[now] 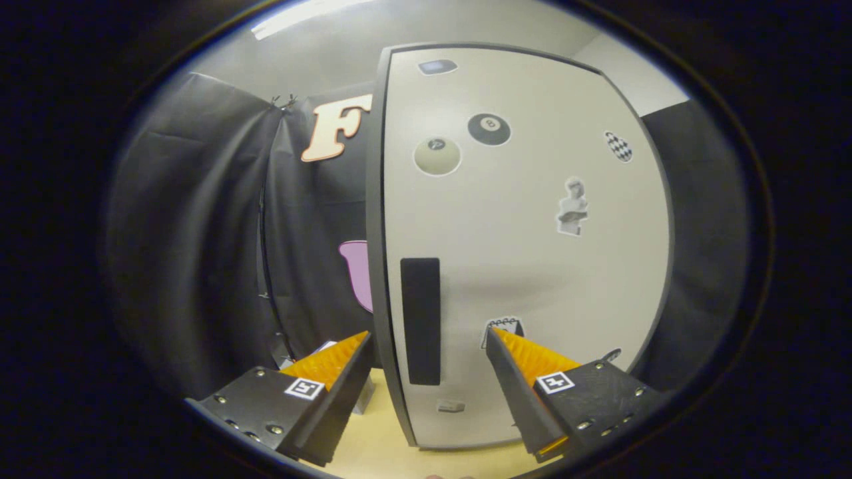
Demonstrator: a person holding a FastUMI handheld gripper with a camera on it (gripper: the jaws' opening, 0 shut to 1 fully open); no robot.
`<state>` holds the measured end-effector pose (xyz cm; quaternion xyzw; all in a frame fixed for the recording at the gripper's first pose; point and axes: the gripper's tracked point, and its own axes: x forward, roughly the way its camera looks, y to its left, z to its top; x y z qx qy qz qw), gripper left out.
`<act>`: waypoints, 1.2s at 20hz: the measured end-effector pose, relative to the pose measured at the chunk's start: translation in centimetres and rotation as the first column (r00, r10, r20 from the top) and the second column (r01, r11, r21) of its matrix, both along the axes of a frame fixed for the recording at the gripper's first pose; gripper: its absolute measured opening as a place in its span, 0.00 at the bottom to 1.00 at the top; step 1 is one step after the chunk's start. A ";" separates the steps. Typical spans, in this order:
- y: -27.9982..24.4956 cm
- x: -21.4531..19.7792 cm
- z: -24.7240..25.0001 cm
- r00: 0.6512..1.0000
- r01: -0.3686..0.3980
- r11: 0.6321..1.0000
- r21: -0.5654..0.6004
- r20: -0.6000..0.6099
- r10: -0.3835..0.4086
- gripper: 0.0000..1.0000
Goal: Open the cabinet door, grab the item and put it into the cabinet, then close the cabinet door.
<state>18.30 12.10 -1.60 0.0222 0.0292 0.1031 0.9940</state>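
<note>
A tall white cabinet door (532, 266) with several stickers stands upright right in front of me, and it looks closed. A dark vertical handle strip (421, 319) runs down near the door's left edge. My gripper (429, 339) is open, its two fingers spread wide either side of that handle strip and the door's left edge, close to the door. Nothing is held between the fingers. A small pale object (326, 347) peeks out behind the left finger, mostly hidden.
The cabinet stands on a light wooden tabletop (379, 446). Black cloth walls (200, 233) hang to the left and behind, and more dark cloth lies to the right of the cabinet.
</note>
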 end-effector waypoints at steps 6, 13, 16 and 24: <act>-0.2 2.8 -0.8 0.998 0.056 0.998 -0.015 -0.007 -0.056 0.56; 0.6 2.5 -1.0 0.999 0.038 0.999 0.010 -0.035 -0.038 0.26; 0.4 2.1 -1.1 0.999 0.012 1.000 0.021 -0.038 -0.011 0.20; -1.8 -2.5 -0.8 0.998 0.032 0.997 0.066 -0.047 -0.029 0.20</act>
